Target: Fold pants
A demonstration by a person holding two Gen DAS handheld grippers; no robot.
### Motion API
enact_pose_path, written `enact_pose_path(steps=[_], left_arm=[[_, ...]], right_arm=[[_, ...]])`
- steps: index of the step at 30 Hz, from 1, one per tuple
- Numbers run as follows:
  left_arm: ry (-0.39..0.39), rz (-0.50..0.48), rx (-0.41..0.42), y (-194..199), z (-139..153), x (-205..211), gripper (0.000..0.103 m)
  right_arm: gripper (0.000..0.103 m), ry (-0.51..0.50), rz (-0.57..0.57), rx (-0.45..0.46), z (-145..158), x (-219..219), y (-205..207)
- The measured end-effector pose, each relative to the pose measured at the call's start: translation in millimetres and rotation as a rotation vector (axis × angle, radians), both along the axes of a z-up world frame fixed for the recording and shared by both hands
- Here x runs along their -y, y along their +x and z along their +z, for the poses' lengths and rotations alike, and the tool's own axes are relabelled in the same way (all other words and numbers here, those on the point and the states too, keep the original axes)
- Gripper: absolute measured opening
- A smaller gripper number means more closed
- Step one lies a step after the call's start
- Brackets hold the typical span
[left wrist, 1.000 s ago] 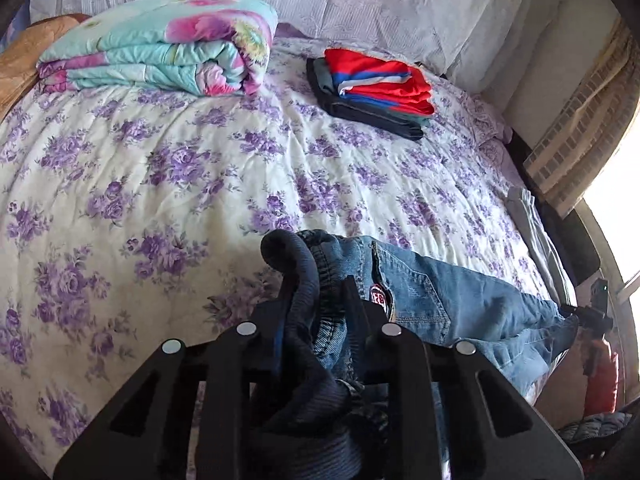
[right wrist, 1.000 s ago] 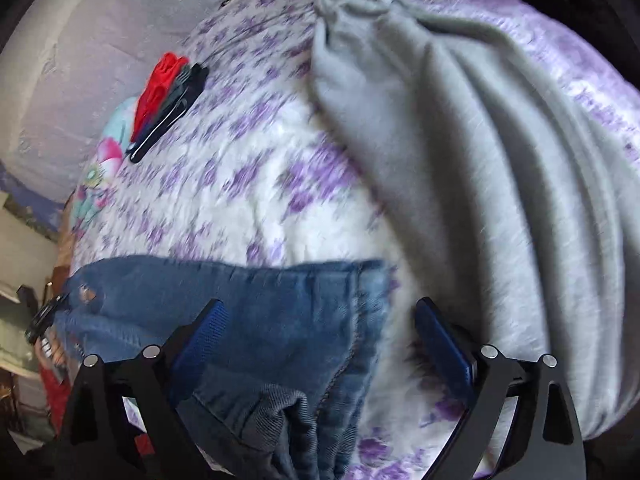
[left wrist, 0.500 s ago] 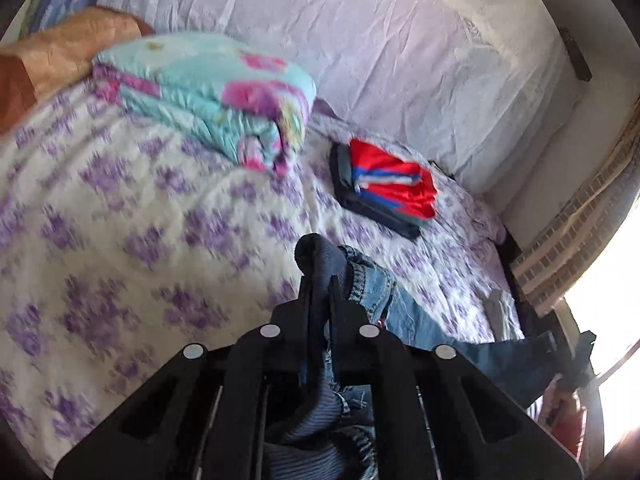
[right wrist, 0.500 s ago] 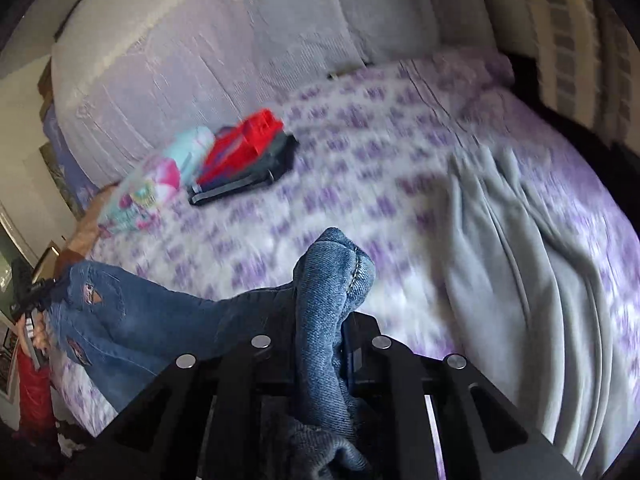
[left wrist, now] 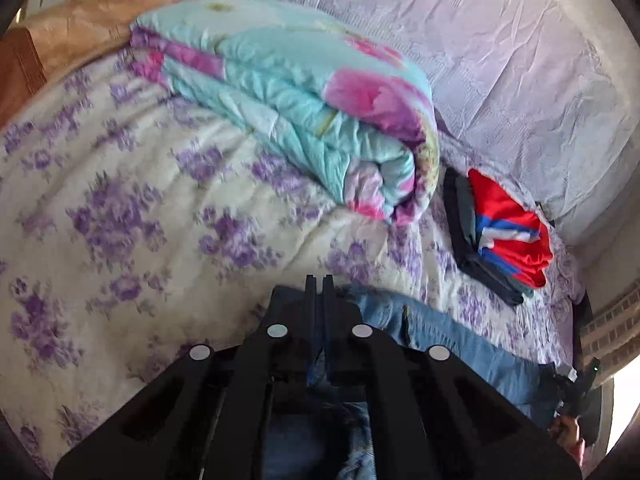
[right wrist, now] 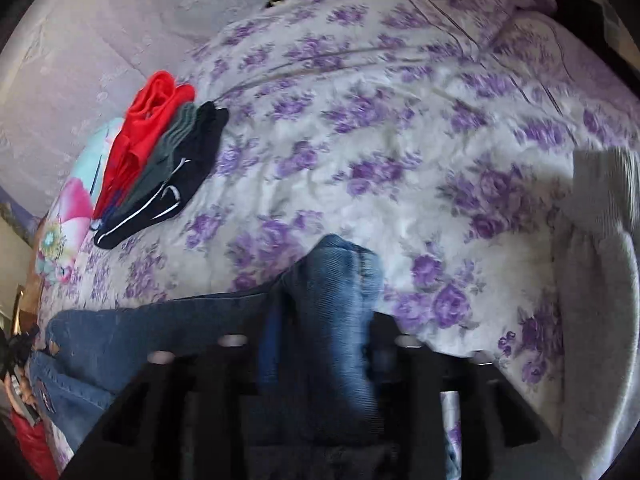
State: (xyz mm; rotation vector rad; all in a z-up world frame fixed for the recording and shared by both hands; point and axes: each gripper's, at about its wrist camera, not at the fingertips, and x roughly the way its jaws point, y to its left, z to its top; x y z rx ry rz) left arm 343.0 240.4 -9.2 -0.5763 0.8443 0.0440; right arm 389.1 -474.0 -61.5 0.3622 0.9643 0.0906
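Observation:
Blue jeans (left wrist: 460,344) lie on the flowered bedspread (left wrist: 120,220) and run from under my left gripper (left wrist: 319,280) off to the right. That gripper is shut, its bare tips pressed together, with a thin strip of denim pinched lower between the fingers. In the right wrist view a thick fold of the jeans (right wrist: 336,280) stands up between the fingers of my right gripper (right wrist: 328,314). Its jaws are opening, and the fold still fills the gap. The rest of the jeans trails to the lower left.
A folded turquoise and pink quilt (left wrist: 300,100) lies close ahead of the left gripper. A stack of folded clothes (left wrist: 504,232), red on top, sits by the lavender headboard cover (left wrist: 500,60); the stack (right wrist: 160,160) also shows at upper left in the right wrist view. Grey sweatpants (right wrist: 600,280) lie at the right edge.
The left gripper closed fully and swung toward the quilt; the dark waistband no longer sticks out above its tips. The right gripper clamped a denim fold, carried it across the bed, then spread.

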Motion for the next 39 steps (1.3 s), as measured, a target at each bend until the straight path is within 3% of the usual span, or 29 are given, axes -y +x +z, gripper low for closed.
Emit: enact_pose_path(steps=[1, 3, 4, 5, 9, 11, 12, 18, 19, 21, 24, 25, 29, 33, 36, 37, 38, 39], left_arm=[[0.032, -0.009, -0.011, -4, 0, 1, 0.005], [0.074, -0.026, -0.011, -15, 4, 4, 0.022], [0.078, -0.029, -0.007, -23, 7, 2, 0.040], [0.075, -0.026, 0.001, -32, 11, 2, 0.051], [0.048, -0.046, 0.022, -61, 22, -1, 0.057], [0.055, -0.037, 0.003, -69, 22, -2, 0.073], [0.057, -0.029, -0.005, -69, 21, -2, 0.074], [0.049, -0.050, -0.069, -55, 9, 1, 0.072], [0.030, -0.069, -0.064, -55, 8, 3, 0.057], [0.042, -0.074, -0.047, -66, 13, 7, 0.056], [0.078, -0.098, -0.014, -85, 19, 11, 0.039], [0.093, -0.096, -0.013, -94, 21, 9, 0.023], [-0.014, -0.119, 0.007, -118, 14, -10, 0.021], [-0.064, -0.100, -0.002, -121, 4, -16, 0.021], [-0.044, -0.094, 0.002, -115, 7, -13, 0.021], [-0.028, -0.091, 0.005, -112, 9, -11, 0.020], [-0.026, -0.087, 0.009, -112, 10, -11, 0.018], [-0.031, -0.085, 0.014, -112, 11, -11, 0.017]], right_arm=[[0.057, 0.026, -0.019, 0.021, 2, 9, -6], [0.057, 0.078, -0.052, 0.063, 9, 28, -21], [0.057, 0.103, -0.065, 0.083, 16, 38, -31], [0.058, 0.120, -0.069, 0.104, 23, 46, -43], [0.069, 0.122, -0.031, 0.140, 39, 49, -84], [0.073, 0.129, -0.008, 0.144, 36, 44, -104], [0.073, 0.135, 0.004, 0.142, 33, 41, -114], [0.074, 0.143, 0.046, 0.114, 30, 22, -128], [0.074, 0.131, 0.050, 0.122, 33, 20, -127], [0.074, 0.135, 0.052, 0.142, 41, 21, -127], [0.074, 0.128, 0.049, 0.146, 47, 25, -130], [0.074, 0.116, 0.050, 0.140, 48, 26, -130], [0.074, 0.106, 0.051, 0.128, 45, 27, -125], [0.072, 0.116, 0.046, 0.110, 39, 25, -104], [0.052, 0.059, 0.075, 0.090, 36, 11, -88], [0.033, 0.039, 0.081, 0.091, 36, 7, -86], [0.026, 0.043, 0.088, 0.098, 37, 6, -88], [0.025, 0.062, 0.092, 0.113, 40, 6, -95]])
